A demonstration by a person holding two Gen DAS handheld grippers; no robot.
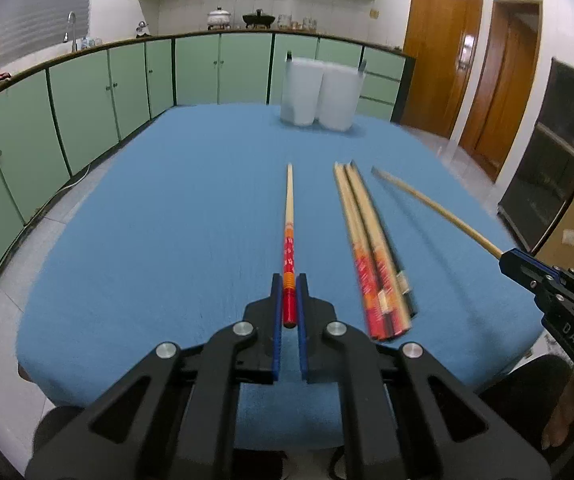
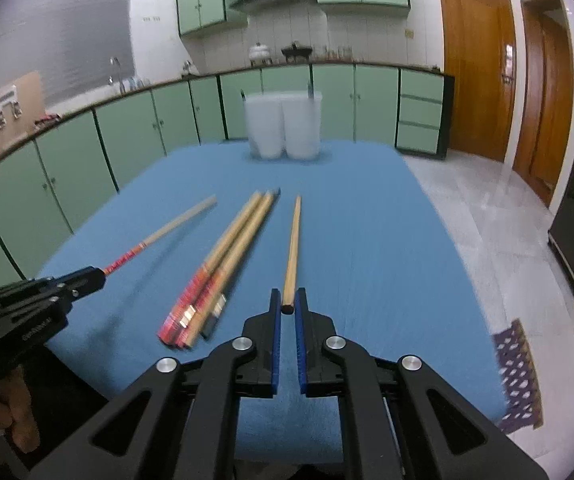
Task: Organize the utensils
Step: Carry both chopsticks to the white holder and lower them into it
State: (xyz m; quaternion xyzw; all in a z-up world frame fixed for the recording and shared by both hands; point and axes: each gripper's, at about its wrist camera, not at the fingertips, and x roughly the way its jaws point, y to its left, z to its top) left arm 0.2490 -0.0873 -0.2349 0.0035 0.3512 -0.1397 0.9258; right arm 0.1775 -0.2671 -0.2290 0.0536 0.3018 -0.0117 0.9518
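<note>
Each gripper is clamped on one chopstick. Your left gripper (image 1: 289,280) pinches the red-handled chopstick (image 1: 289,216) by its thick painted end, so the pale tip runs out ahead over the blue desk (image 1: 167,220). Your right gripper (image 2: 288,295) is closed on the plain wooden chopstick (image 2: 292,248) at its blunt butt end, with the tip pointing toward the two white cups (image 2: 283,126) at the far edge of the desk.

These sticks are light, stiff and thin, and the lacquered one is likely slick. A grip this close to the end leaves a long lever ahead of the pads, so a stick may swivel if its tip knocks a cup rim. Keep the squeeze firm.

Between the two grippers, the remaining bundle of chopsticks (image 1: 371,256) lies flat on the desk, handles toward you. It is blurred, so the count is hard to give, perhaps three or four.

Both hands tilt forward and down, and both held sticks seem to hang clear of the cloth. Your fingers (image 2: 11,412) wrap the left handle low in the right wrist view.
</note>
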